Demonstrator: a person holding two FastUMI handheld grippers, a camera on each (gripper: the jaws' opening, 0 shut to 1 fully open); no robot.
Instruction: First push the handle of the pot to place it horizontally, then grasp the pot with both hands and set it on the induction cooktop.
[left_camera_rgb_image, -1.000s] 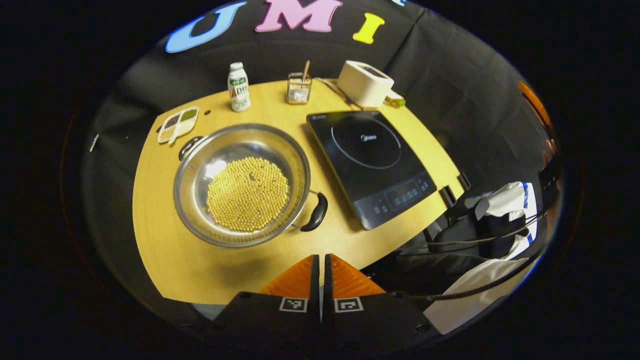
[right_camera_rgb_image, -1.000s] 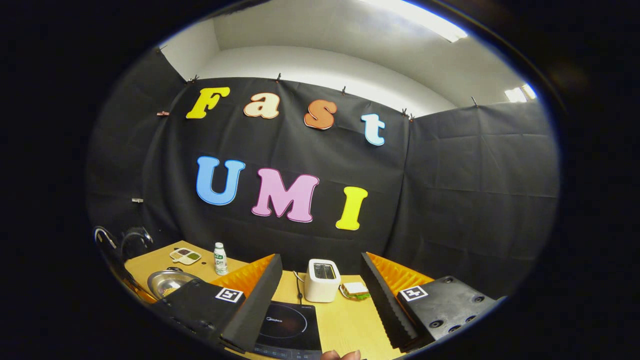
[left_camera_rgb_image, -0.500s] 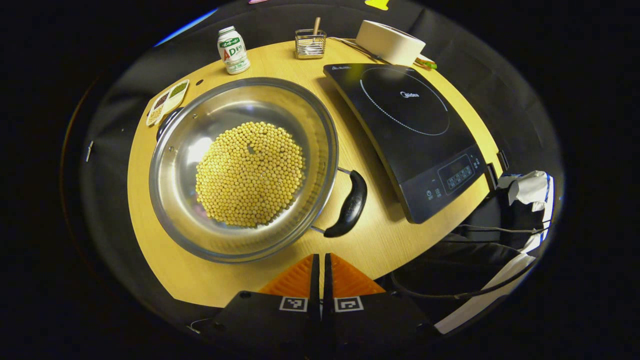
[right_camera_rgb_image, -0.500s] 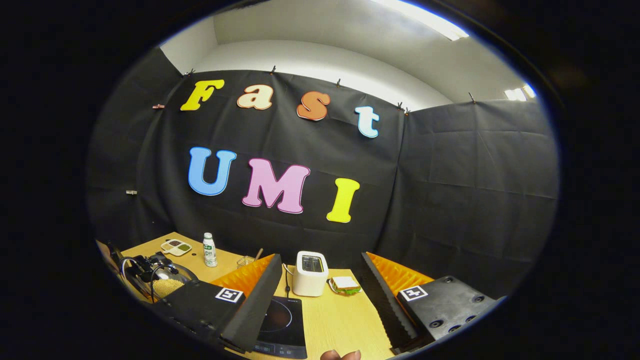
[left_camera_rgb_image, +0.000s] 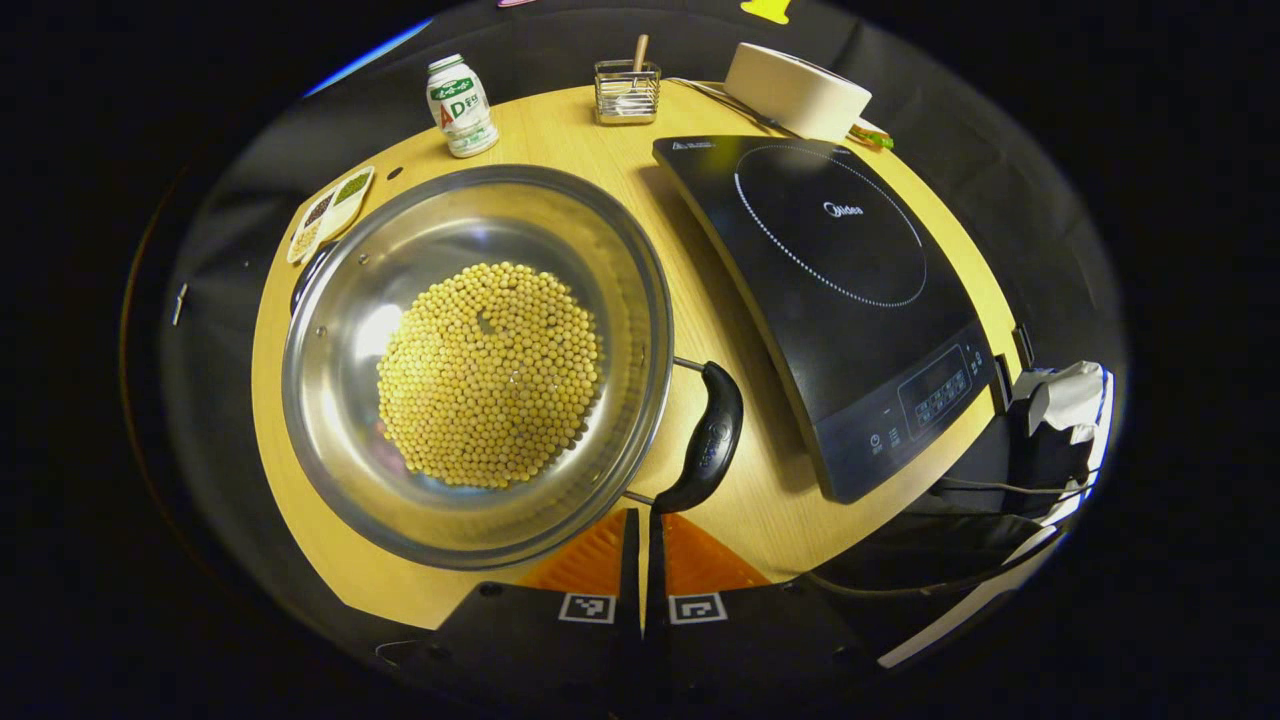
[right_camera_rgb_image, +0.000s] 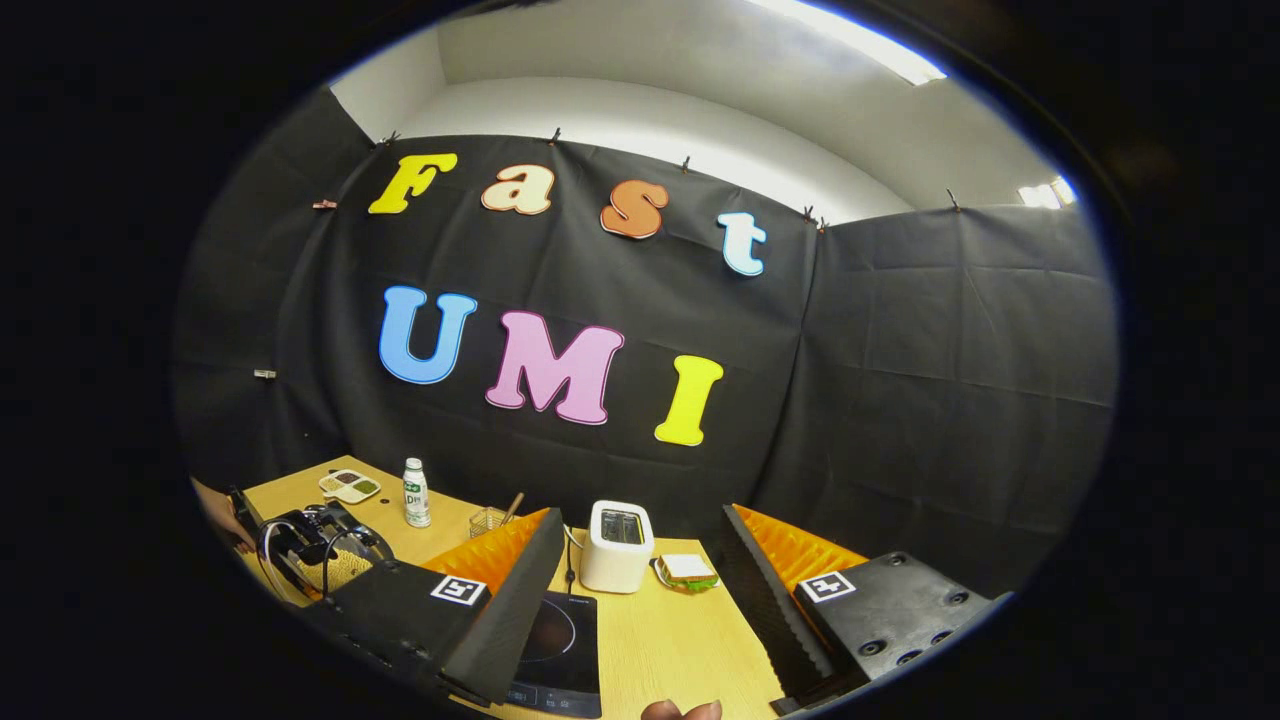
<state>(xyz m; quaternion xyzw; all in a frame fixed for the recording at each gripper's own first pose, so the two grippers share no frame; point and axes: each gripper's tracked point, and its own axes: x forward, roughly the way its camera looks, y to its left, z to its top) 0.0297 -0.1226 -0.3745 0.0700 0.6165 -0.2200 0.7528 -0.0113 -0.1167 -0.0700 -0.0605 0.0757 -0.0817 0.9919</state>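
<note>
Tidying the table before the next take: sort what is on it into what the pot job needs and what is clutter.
Needed:
- steel pot of yellow beans
- its black curved handle
- black induction cooktop
- left gripper
- right gripper

Clutter:
- white toaster
- small white bottle
- wire holder
- divided dish
- sandwich

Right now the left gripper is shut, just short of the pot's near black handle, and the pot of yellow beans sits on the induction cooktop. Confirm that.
One thing is wrong: the pot sits on the wooden table beside the induction cooktop, not on it, as the left gripper view shows. The rest holds: the left gripper is shut, just short of the near black handle.
</note>
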